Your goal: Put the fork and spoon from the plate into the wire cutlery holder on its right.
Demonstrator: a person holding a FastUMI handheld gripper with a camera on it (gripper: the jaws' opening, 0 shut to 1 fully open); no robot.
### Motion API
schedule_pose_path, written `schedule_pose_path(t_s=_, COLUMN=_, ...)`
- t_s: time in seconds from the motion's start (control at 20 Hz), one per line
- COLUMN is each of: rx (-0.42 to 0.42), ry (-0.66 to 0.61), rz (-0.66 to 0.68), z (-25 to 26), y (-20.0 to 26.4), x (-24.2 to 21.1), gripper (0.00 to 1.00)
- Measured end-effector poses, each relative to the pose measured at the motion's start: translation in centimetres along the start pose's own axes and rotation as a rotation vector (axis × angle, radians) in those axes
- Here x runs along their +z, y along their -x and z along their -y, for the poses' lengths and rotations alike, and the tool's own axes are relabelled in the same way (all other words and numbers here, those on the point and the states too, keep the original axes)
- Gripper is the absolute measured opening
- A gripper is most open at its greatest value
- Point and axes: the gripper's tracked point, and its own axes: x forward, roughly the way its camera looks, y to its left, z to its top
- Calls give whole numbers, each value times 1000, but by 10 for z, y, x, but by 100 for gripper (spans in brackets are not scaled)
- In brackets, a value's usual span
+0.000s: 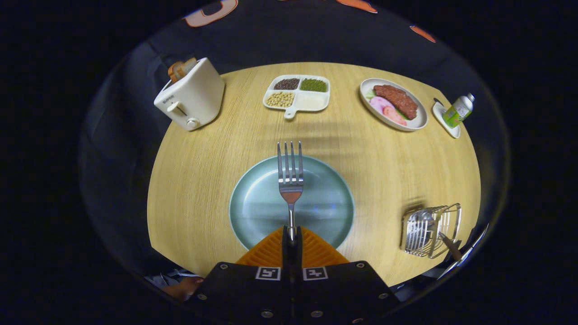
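Observation:
My gripper [291, 234] is shut on the handle of a silver fork [290, 174], with both orange fingers [268, 250] pressed together on it. The fork sticks straight out ahead of the fingers, tines forward, lifted above the pale blue plate [253, 203]. Nothing lies on the plate where its surface shows. To the right of the plate stands the wire cutlery holder [431, 230], with a spoon [422, 221] bowl-up inside it.
Beyond the plate on the round wooden table [194, 180] are a white toaster [189, 97] with bread, a divided tray of beans [297, 92], a plate of meat [393, 103] and a small green bottle [457, 110] on a dish.

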Motion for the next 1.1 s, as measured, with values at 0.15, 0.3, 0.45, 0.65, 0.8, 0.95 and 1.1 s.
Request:
schedule_pose_path(t_s=0.15, rx=-25, ry=-42, rz=55, z=28, y=27, x=2, gripper=3)
schedule_pose_path(t_s=0.3, rx=-60, ry=-80, rz=89, z=68, y=50, x=-2, gripper=3)
schedule_pose_path(t_s=0.45, rx=-70, ry=-119, rz=78, z=103, y=63, x=-12, gripper=3)
schedule_pose_path(t_s=0.65, rx=-105, ry=-151, rz=27, z=152, y=77, x=-45, gripper=3)
schedule_pose_path(t_s=0.8, rx=-107, ry=-103, rz=-46, z=175, y=78, x=-69, gripper=4)
schedule_pose_path(t_s=0.95, rx=-123, ry=-28, rz=-122, z=189, y=78, x=-88, gripper=4)
schedule_pose_path(t_s=1.1, rx=-118, ry=29, rz=-202, z=194, y=73, x=-102, gripper=4)
